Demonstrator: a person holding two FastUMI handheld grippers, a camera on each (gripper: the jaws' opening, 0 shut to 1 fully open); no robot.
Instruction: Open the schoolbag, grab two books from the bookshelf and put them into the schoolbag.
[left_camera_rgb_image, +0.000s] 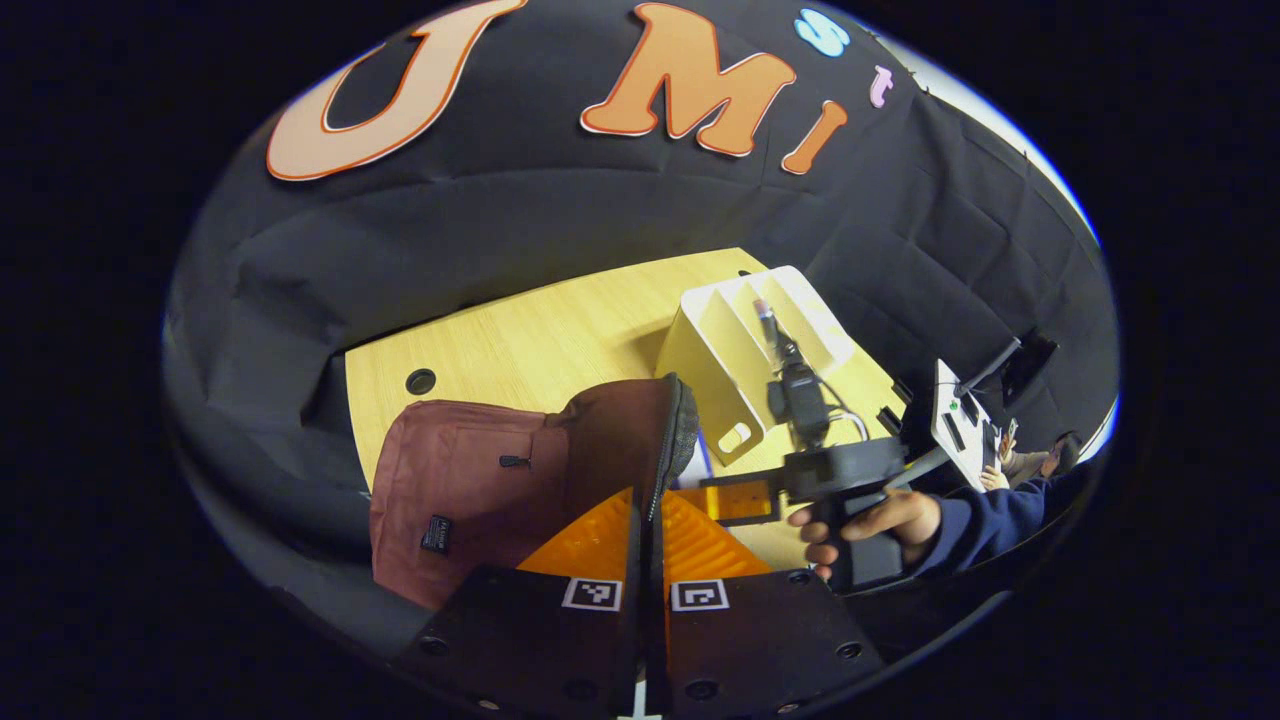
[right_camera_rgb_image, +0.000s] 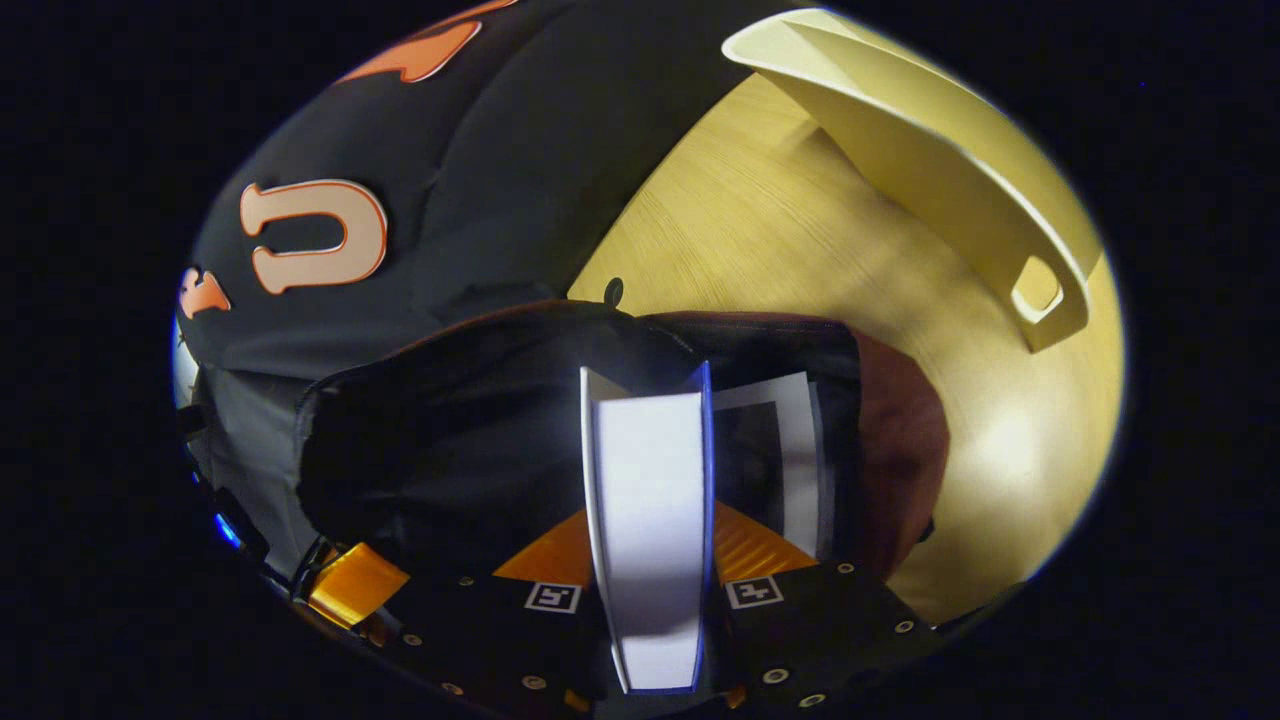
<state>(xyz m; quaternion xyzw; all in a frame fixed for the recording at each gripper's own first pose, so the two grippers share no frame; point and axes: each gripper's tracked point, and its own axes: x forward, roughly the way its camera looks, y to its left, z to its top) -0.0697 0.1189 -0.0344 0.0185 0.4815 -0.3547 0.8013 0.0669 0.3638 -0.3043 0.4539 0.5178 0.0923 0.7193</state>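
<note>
Jaws of the right gripper pinch a white blue-covered book edge-on — long axis pointing into the open maroon fabric schoolbag directly ahead; left gripper clamps the bag's zippered rim.

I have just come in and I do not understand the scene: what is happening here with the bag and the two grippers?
A person is packing a schoolbag on a wooden table. The left gripper pinches the bag's zipper edge and holds the mouth open. The right gripper is shut on a book, held above the open mouth. Another book already stands inside. The white bookshelf behind the bag looks empty.
</note>
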